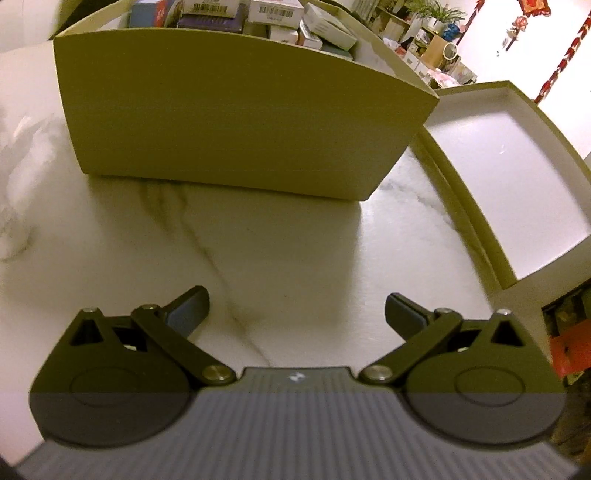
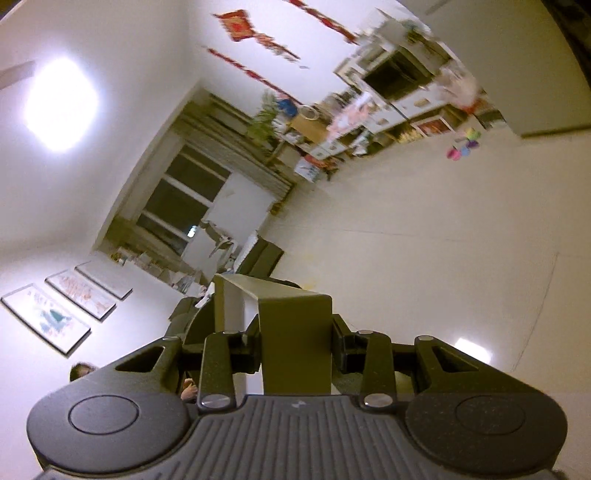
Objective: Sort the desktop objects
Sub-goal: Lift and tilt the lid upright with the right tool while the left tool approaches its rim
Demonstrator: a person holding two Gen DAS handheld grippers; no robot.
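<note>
An olive cardboard box (image 1: pixel 236 122) stands on the marble table (image 1: pixel 258 251), packed with several small packaged boxes (image 1: pixel 273 14). Its shallow lid (image 1: pixel 509 173), white inside, lies open side up just to the right. My left gripper (image 1: pixel 295 299) hovers open over bare table in front of the box, with nothing between its fingers. In the right wrist view, my right gripper (image 2: pixel 295 350) is rolled sideways, raised and shut on an olive cardboard piece (image 2: pixel 295 325) with a white inner face. Whether that piece belongs to the lid I cannot tell.
The table's edge runs past the lid at the lower right, with dark and red things (image 1: pixel 569 343) beyond it. The right wrist view shows the room tilted: shelves (image 2: pixel 391 92), a window (image 2: pixel 184 199), framed pictures (image 2: pixel 66 310) and part of a person (image 2: pixel 83 371) at the lower left.
</note>
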